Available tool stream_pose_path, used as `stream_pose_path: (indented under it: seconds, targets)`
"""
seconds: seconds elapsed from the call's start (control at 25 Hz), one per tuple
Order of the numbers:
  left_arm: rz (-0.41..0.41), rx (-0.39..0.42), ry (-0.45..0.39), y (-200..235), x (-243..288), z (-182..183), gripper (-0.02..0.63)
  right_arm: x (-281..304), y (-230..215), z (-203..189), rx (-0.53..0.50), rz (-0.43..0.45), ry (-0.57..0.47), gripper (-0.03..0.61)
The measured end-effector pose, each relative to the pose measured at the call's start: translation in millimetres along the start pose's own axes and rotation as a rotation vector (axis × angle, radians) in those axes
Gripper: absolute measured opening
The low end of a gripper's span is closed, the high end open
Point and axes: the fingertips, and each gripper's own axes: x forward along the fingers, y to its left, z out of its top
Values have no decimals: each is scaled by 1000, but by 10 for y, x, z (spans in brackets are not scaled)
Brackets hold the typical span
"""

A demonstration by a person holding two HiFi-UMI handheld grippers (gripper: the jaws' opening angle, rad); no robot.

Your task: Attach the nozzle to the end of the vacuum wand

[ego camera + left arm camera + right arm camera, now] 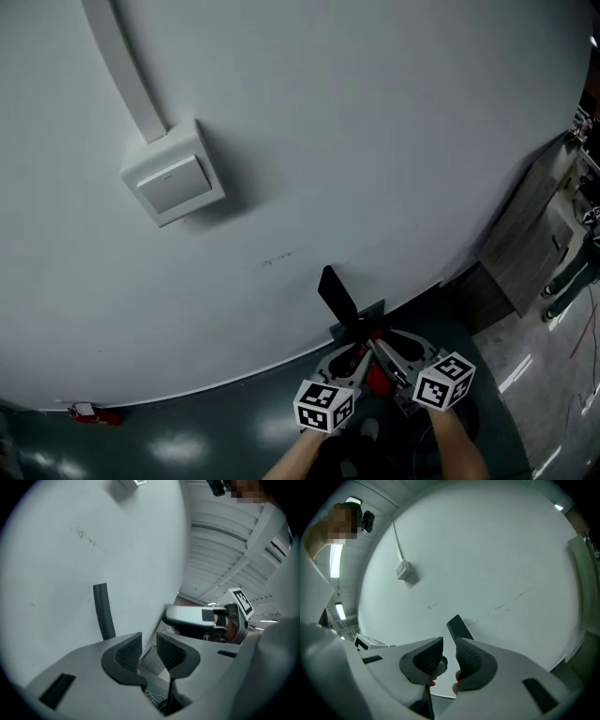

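Both grippers are raised in front of the white wall (375, 141). Left gripper (149, 651): jaws closing, nothing between them. Right gripper (449, 656): jaws closing, not clamped on anything. The flat black plastic nozzle (458, 627) sticks up just beyond the right tips, ungripped. The wand is not visible. This looks like the grasp step; next comes a firm pinch on the nozzle, then lining it up with the wand end.

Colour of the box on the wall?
White; the box shows best in the head view.

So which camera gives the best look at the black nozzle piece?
The left gripper view: the black nozzle stands clear against the white wall, a long stretch showing. The head view shows it small; the right gripper view shows only its upper end.
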Motion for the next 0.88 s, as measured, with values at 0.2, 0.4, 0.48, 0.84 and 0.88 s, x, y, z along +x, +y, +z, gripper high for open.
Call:
stream_pose_path:
  seconds: [0.2,0.4,0.48,0.84,0.88]
  targets:
    - [0,26,-38,-214,-157,230,35,-296,94,6,55,-26,-63,45]
    - [-3,77,-64,-334,-224,436,5,-454,97,45,72,-45,-108,31]
    - [-10,89,-74,-392,-244,500,5,-505,100,78,71,-51,-128,28]
    - [-2,88,-76,-459,-339,517,5,-566,156,118,57,-65,-166,18]
    - [2,84,-75,-450,-345,513,5,-567,159,114,57,-67,-166,18]
